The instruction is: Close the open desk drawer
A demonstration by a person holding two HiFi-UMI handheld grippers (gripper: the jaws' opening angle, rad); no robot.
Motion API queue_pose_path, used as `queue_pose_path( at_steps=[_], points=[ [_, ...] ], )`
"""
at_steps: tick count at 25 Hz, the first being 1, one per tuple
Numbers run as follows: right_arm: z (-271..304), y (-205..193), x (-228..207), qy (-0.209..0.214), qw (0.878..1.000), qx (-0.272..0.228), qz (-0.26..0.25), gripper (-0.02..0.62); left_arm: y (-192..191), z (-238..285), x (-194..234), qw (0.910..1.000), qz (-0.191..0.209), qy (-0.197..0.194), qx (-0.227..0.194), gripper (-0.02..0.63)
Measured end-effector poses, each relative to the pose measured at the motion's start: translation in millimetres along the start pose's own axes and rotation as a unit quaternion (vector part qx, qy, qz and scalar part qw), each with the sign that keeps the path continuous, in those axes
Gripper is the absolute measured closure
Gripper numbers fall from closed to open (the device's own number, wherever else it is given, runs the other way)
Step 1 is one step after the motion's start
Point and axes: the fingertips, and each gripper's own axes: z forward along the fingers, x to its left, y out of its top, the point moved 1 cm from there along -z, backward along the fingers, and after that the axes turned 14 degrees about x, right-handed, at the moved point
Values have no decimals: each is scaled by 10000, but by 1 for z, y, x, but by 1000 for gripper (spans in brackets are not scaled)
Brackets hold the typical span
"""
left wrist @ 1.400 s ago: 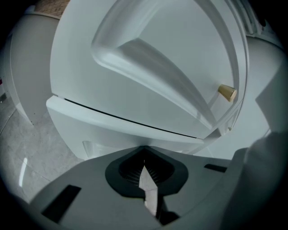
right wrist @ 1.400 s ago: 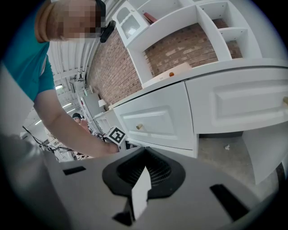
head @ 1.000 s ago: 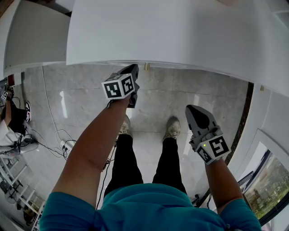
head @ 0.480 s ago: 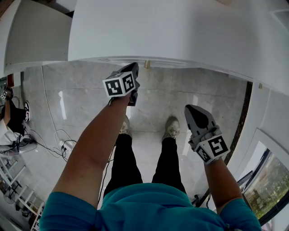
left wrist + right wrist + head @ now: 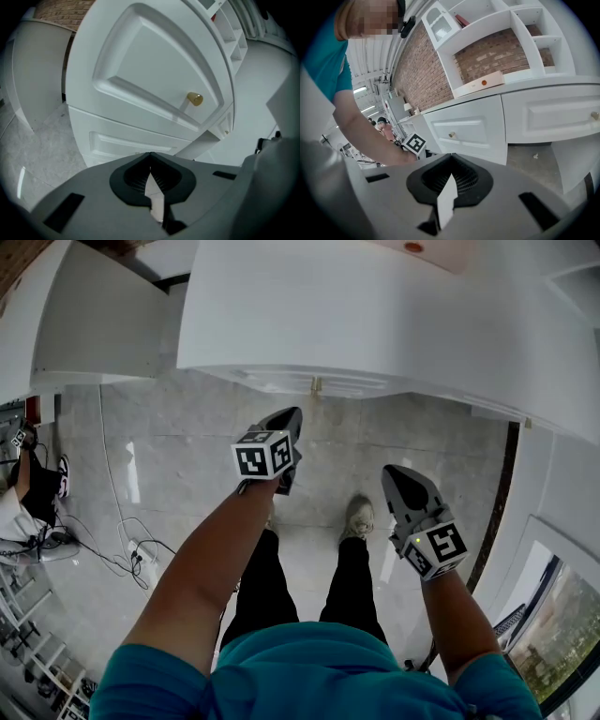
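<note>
The white desk (image 5: 375,315) fills the top of the head view. Its drawer front (image 5: 300,381) with a small brass knob (image 5: 316,383) sits just under the top's edge and looks nearly flush. My left gripper (image 5: 292,415) hangs a short way in front of the knob, apart from it, jaws shut and empty. In the left gripper view the drawer front (image 5: 140,79) and knob (image 5: 195,99) lie ahead of the left gripper (image 5: 150,155). My right gripper (image 5: 395,471) is lower right, shut and empty. The right gripper view shows the right gripper (image 5: 451,157), the drawer (image 5: 468,129) and its knob (image 5: 451,134).
The wearer's shoe (image 5: 359,512) stands on the grey tiled floor (image 5: 187,446). Cables (image 5: 122,545) trail at the left near a seated person (image 5: 19,507). A second white desk (image 5: 94,324) is at the upper left. A white shelf unit (image 5: 501,37) stands on the desk against brick.
My left gripper has drawn back from the drawer front, leaving a gap. The head view has shifted back, showing more of the desk top. The right gripper has barely moved.
</note>
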Motion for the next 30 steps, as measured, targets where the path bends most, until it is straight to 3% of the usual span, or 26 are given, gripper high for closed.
queue_pose_path(
  at_steps=[8, 15, 21, 30],
  points=[
    [-20, 21, 31, -81, 9999, -27, -54, 574, -57, -75, -15, 9995, -260, -147, 74, 592],
    [-55, 53, 73, 14, 9998, -41, -199, 574, -67, -167, -48, 9983, -406, -386, -179, 592],
    [-94, 89, 101, 41, 9991, -146, -403, 574, -39, -244, -97, 9964, 37, -667, -518, 592],
    [-142, 127, 171, 498, 9957, -141, -769, 574, 7, -355, -164, 9873, 782, -876, -1071, 592]
  ],
)
